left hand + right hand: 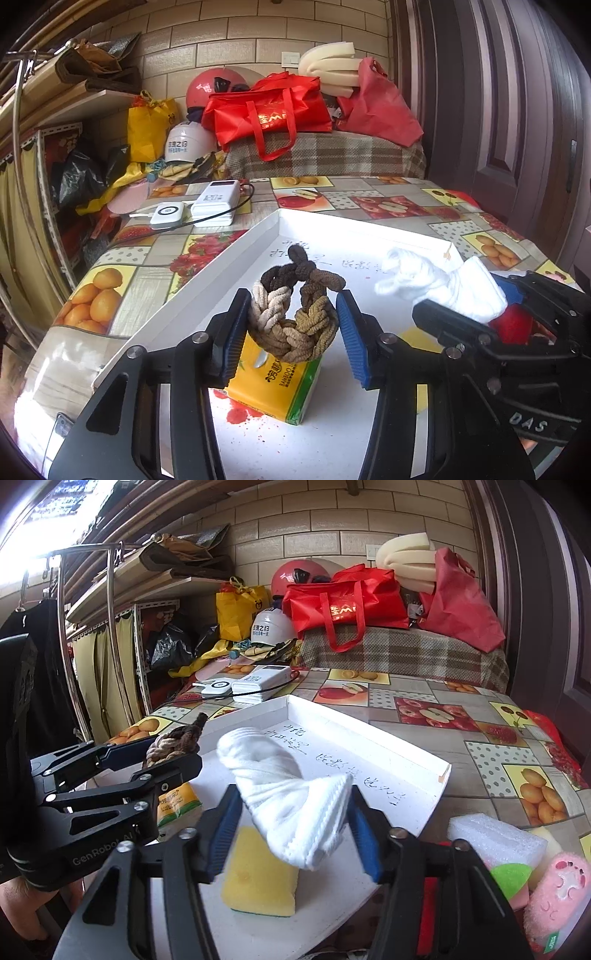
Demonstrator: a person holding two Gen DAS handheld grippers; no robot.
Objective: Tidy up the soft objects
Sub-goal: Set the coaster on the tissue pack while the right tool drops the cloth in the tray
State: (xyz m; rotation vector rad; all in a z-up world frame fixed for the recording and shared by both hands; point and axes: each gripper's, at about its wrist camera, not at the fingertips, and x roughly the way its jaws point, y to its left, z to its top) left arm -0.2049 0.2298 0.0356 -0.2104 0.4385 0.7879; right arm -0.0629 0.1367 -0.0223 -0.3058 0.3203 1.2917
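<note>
My left gripper (293, 317) is shut on a braided bundle of brown, tan and cream hair ties (295, 314), held above a white tray (236, 254). Below it in the tray lies a yellow tissue pack (277, 391). My right gripper (293, 821) is shut on a knotted white sock (288, 797), held above the same tray (406, 753). A yellow sponge (258, 878) lies in the tray under the sock. The right gripper and sock (443, 288) show at the right of the left wrist view; the left gripper and hair ties (173, 742) show at the left of the right wrist view.
The tray sits on a fruit-print tablecloth (369, 199). White power banks (218, 203) with a cable lie behind it. White foam (495, 838), a green sponge (513, 878) and a pink soft item (557, 897) lie to the tray's right. Red bags (273, 110) and helmets stand behind the table.
</note>
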